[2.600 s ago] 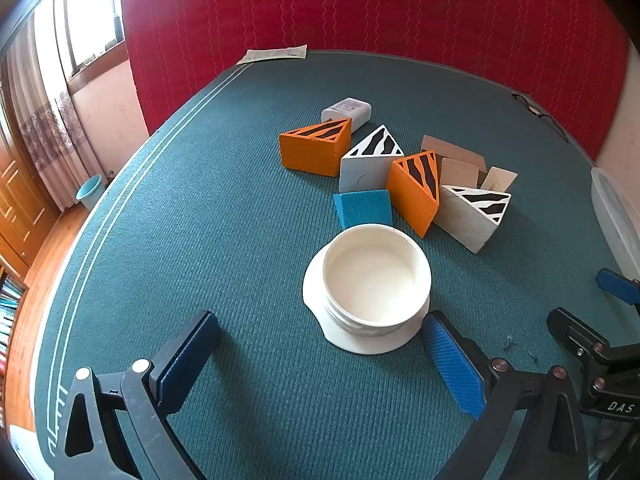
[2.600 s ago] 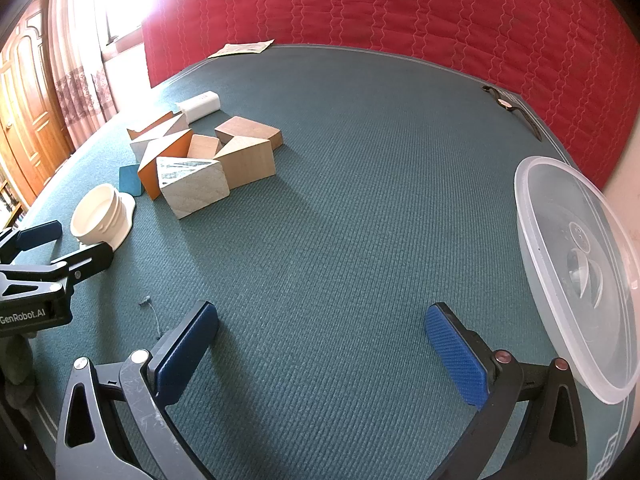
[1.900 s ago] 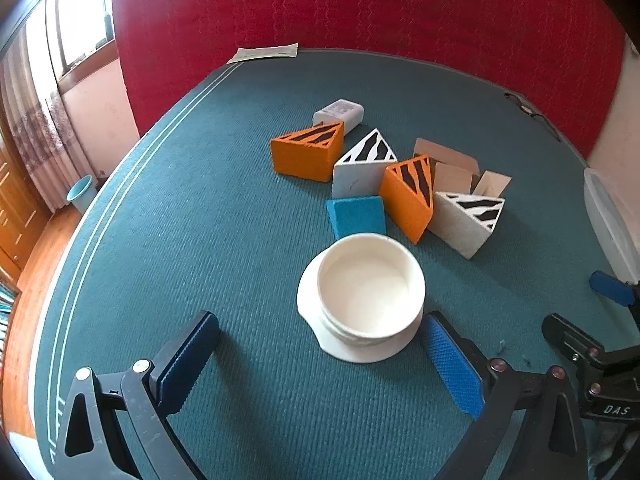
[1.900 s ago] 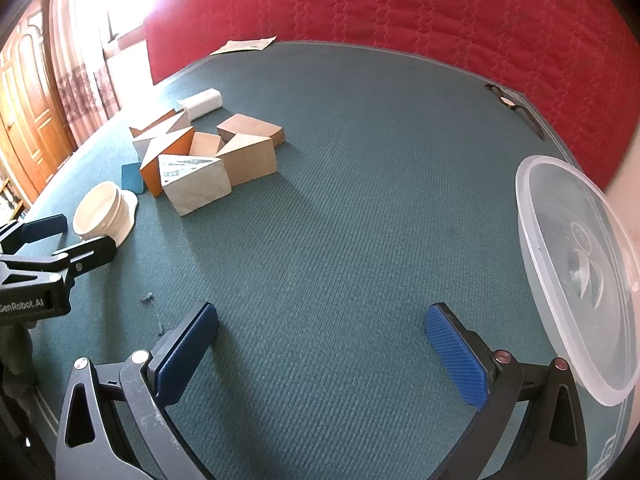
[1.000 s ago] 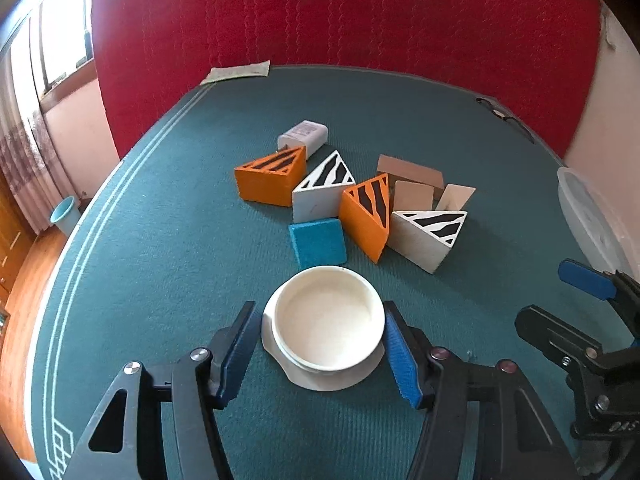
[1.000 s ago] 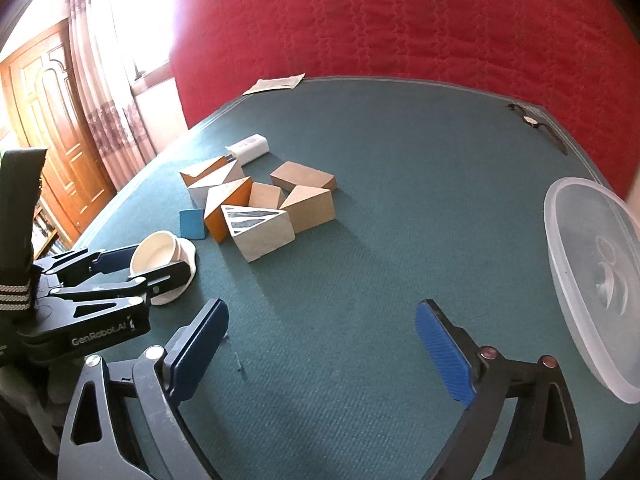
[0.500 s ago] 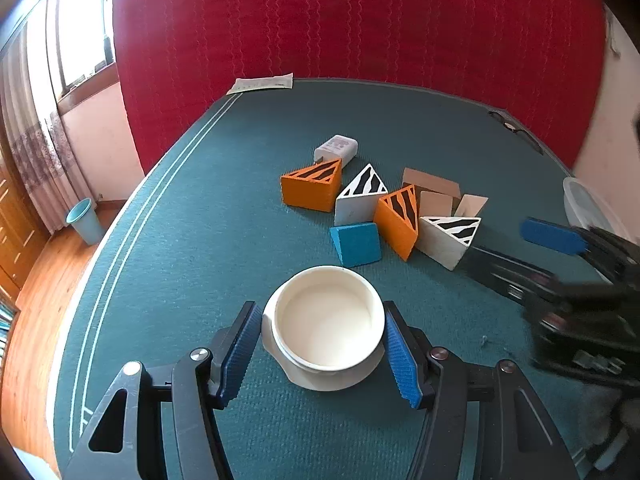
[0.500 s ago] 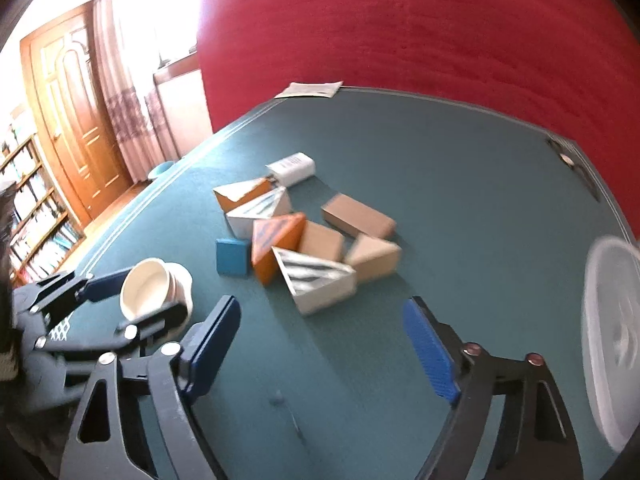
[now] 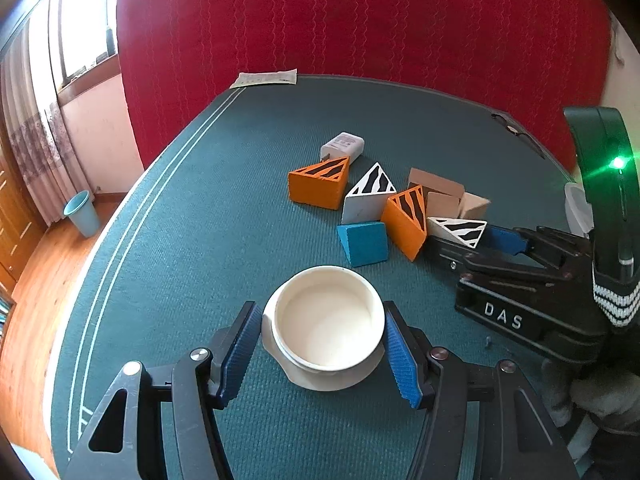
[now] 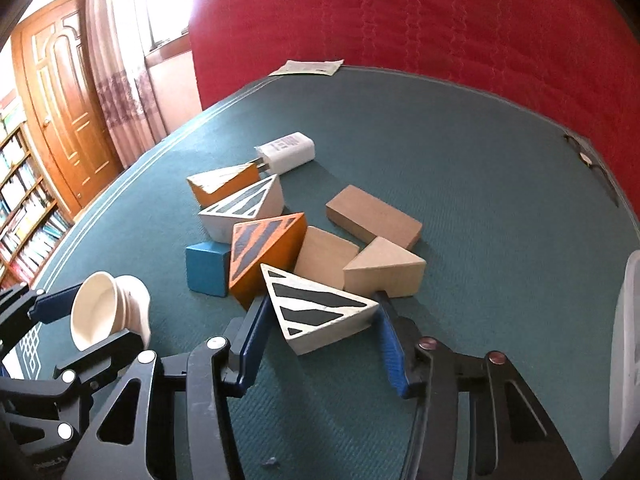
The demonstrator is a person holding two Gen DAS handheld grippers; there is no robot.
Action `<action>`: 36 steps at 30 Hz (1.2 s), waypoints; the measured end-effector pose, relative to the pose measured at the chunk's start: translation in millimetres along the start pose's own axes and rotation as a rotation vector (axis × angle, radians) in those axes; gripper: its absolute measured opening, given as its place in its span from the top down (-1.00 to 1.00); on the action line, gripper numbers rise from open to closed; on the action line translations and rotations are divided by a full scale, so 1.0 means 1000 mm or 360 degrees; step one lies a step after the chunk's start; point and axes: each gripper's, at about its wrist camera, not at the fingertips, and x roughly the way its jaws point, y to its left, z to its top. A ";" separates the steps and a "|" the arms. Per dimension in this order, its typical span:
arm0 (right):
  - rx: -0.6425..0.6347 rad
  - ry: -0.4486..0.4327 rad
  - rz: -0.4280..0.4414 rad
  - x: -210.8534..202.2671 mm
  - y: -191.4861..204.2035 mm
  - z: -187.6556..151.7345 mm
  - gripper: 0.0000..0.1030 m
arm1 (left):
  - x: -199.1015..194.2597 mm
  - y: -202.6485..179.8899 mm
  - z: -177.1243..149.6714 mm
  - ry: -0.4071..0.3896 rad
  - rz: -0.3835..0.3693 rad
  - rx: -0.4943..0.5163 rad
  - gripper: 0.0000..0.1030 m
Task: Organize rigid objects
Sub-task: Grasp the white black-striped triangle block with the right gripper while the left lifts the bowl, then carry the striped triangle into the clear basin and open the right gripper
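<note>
My left gripper is shut on a white round bowl that sits on its white saucer, one blue pad against each side of the wall. The right wrist view shows the same bowl at lower left, between the left gripper's fingers. My right gripper is closing on a white wedge with black stripes, the nearest block of a pile. Both pads touch its two side corners. In the left wrist view the right gripper reaches in from the right onto that wedge.
Behind the wedge lie two orange striped wedges, another white striped wedge, a blue block, plain wooden blocks and a white charger. A clear lid lies at the right edge. A paper lies far back on the green table.
My right gripper swung left from the bare felt to the block pile and its jaws narrowed around the striped wedge. The left gripper closed on the bowl earlier and has kept still since.
</note>
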 end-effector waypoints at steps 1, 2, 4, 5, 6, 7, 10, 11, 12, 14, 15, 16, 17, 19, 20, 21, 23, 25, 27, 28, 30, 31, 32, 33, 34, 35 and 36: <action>-0.0010 -0.0004 0.0003 -0.001 0.002 -0.001 0.00 | 0.000 0.000 0.000 -0.0001 0.0001 -0.0002 -0.23; -0.0014 -0.0006 0.0008 -0.002 0.002 -0.002 0.00 | 0.000 0.000 0.000 -0.0001 0.0004 -0.0003 -0.23; -0.0014 -0.0005 0.0024 -0.005 0.003 -0.005 0.00 | -0.002 0.000 -0.002 -0.0001 0.0008 -0.0008 -0.23; -0.0013 -0.0006 0.0030 -0.006 0.003 -0.006 0.00 | -0.002 0.000 -0.002 0.0000 0.0008 -0.0009 -0.23; -0.0013 -0.0006 0.0037 -0.007 0.004 -0.007 0.00 | -0.002 0.000 -0.002 0.0000 0.0007 -0.0009 -0.23; -0.0013 -0.0006 0.0044 -0.010 0.004 -0.009 0.00 | -0.002 0.000 -0.002 -0.0001 0.0007 -0.0010 -0.23; -0.0009 -0.0013 0.0050 -0.016 0.004 -0.014 0.00 | -0.002 -0.001 -0.002 0.0000 0.0006 -0.0008 -0.23; -0.0003 -0.0017 0.0054 -0.018 0.003 -0.015 0.00 | -0.002 -0.001 -0.002 0.0002 0.0005 -0.0007 -0.23; 0.0004 -0.0020 0.0057 -0.021 0.001 -0.016 0.00 | -0.002 -0.002 -0.003 0.0003 0.0006 -0.0004 -0.23; 0.0011 -0.0027 0.0058 -0.026 -0.001 -0.018 0.00 | -0.002 -0.002 -0.002 0.0005 0.0006 -0.0001 -0.23; 0.0015 -0.0030 0.0055 -0.029 -0.003 -0.020 0.00 | -0.003 -0.003 -0.002 0.0005 0.0006 0.0000 -0.23; 0.0022 -0.0034 0.0049 -0.033 -0.006 -0.023 0.01 | -0.003 -0.003 -0.002 0.0004 0.0007 0.0000 -0.23; 0.0028 -0.0039 0.0047 -0.037 -0.009 -0.025 0.01 | -0.003 -0.004 -0.002 0.0003 0.0006 0.0002 -0.23; 0.0055 -0.0048 0.0040 -0.046 -0.016 -0.029 0.03 | -0.002 -0.007 -0.001 0.0005 0.0009 0.0003 -0.23; 0.0068 -0.0059 0.0035 -0.052 -0.020 -0.031 0.03 | -0.002 -0.009 -0.001 0.0006 0.0008 0.0008 -0.23; 0.0082 -0.0071 0.0025 -0.057 -0.025 -0.033 0.03 | -0.003 -0.012 -0.002 0.0003 0.0009 0.0017 -0.23; 0.0115 -0.0093 0.0013 -0.068 -0.034 -0.037 0.03 | -0.004 -0.017 -0.002 -0.0001 0.0005 0.0037 -0.23; 0.0148 -0.0109 -0.0001 -0.077 -0.043 -0.041 0.04 | -0.005 -0.023 -0.002 0.0002 -0.0007 0.0056 -0.23; 0.0171 -0.0120 -0.0016 -0.083 -0.050 -0.045 0.04 | -0.005 -0.029 -0.002 0.0000 -0.0016 0.0075 -0.23; 0.0187 -0.0131 -0.0023 -0.086 -0.055 -0.046 0.04 | -0.006 -0.032 -0.001 -0.0002 -0.0019 0.0081 -0.23; 0.0214 -0.0146 -0.0033 -0.092 -0.062 -0.048 0.04 | -0.008 -0.037 0.000 -0.0009 -0.0027 0.0096 -0.23; 0.0231 -0.0159 -0.0044 -0.096 -0.067 -0.048 0.04 | -0.009 -0.039 0.001 -0.0013 -0.0031 0.0101 -0.23; 0.0244 -0.0170 -0.0052 -0.099 -0.070 -0.048 0.04 | -0.010 -0.042 0.001 -0.0019 -0.0036 0.0109 -0.23; 0.0259 -0.0183 -0.0062 -0.103 -0.075 -0.049 0.04 | -0.011 -0.045 0.002 -0.0025 -0.0042 0.0117 -0.23; 0.0278 -0.0199 -0.0074 -0.107 -0.079 -0.049 0.04 | -0.012 -0.047 0.002 -0.0029 -0.0046 0.0122 -0.23; 0.0292 -0.0210 -0.0081 -0.110 -0.083 -0.049 0.04 | -0.014 -0.049 0.003 -0.0035 -0.0051 0.0127 -0.23; 0.0306 -0.0222 -0.0090 -0.114 -0.087 -0.050 0.04 | -0.014 -0.051 0.004 -0.0039 -0.0054 0.0132 -0.23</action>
